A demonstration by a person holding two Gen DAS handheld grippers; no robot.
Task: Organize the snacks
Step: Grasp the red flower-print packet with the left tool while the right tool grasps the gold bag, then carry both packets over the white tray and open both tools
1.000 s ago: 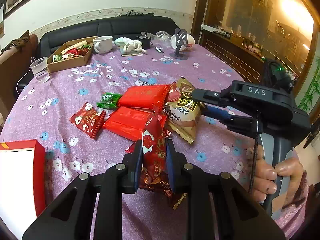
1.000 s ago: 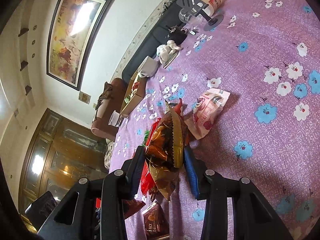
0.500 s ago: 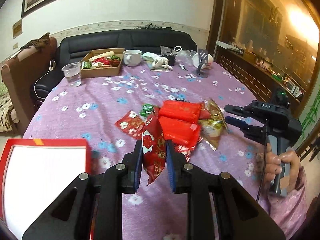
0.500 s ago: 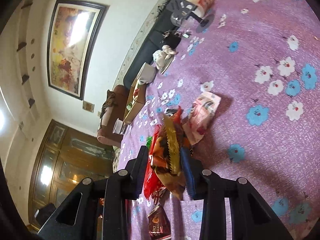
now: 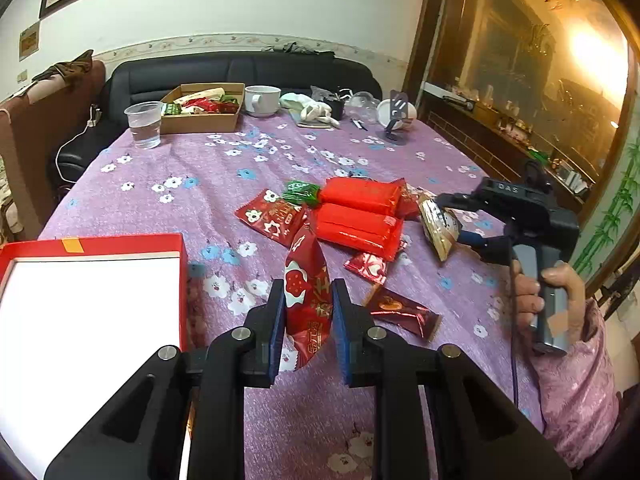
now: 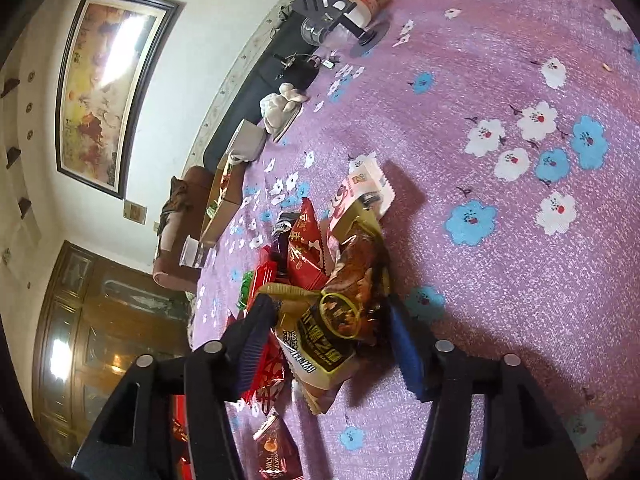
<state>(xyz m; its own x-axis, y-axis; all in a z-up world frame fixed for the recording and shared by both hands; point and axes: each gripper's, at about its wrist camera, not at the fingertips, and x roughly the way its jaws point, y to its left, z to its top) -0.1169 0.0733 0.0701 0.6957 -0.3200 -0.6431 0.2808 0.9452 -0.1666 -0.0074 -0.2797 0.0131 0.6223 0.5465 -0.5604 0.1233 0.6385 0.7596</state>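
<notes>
Snacks are in both claws. The left gripper (image 5: 308, 316) squeezes a red snack packet (image 5: 307, 292) between its two blue pads, and the packet stands up tall, lifted off the table. The right gripper (image 6: 328, 336) has its fingers spread wider, with a gold and brown snack bag (image 6: 340, 320) sitting between them. The left finger touches the bag's edge, but the bag's right side hides where it meets the other pad. In the left view, that bag (image 5: 438, 226) sticks out from the tips of the right gripper (image 5: 456, 220), above the cloth.

Just beside the left claw, a red box (image 5: 182, 280) with a white inside sits at the table's near left edge. Past the claws, more snacks lie in a pile on the purple flowered tablecloth (image 5: 208, 168): two long red packs (image 5: 358, 210), a red star packet (image 5: 272, 216), a small green one (image 5: 300, 192) and a dark brown one (image 5: 404, 312).

Far back stand a cardboard tray of snacks (image 5: 200, 108), a plastic cup of water (image 5: 144, 124) and a white mug (image 5: 262, 100).
</notes>
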